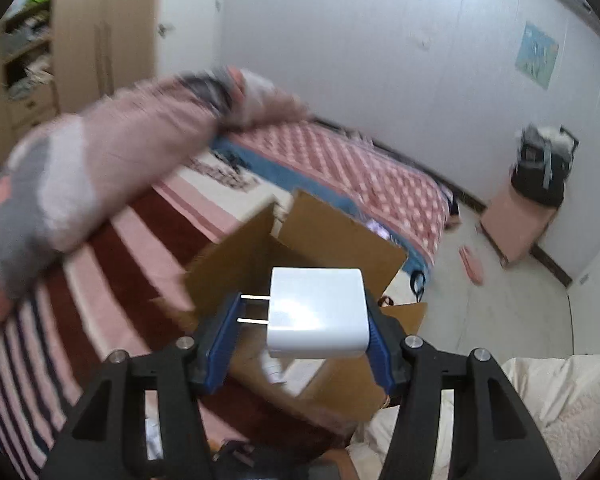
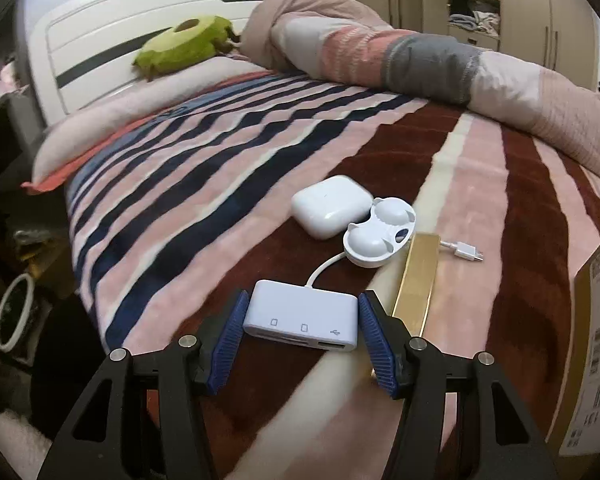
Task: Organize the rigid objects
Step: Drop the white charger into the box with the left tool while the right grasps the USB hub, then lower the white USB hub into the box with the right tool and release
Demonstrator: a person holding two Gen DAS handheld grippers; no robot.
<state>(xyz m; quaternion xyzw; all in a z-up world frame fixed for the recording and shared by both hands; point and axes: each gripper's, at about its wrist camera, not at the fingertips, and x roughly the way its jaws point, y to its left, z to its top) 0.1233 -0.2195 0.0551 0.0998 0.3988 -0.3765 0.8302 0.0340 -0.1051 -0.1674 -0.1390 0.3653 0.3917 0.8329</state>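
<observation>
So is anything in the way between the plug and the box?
Nothing visible. The left gripper holds the plug right above the open box, and its flaps are folded outward, so the way down looks free. The inside of the box is mostly hidden.

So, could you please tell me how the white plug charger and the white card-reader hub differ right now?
The plug charger is held in the air in the left claw, above the cardboard box; the card-reader hub lies on the striped blanket between the open right claw. The charger has two prongs; the hub has a cable and slots. Both are white.
</observation>
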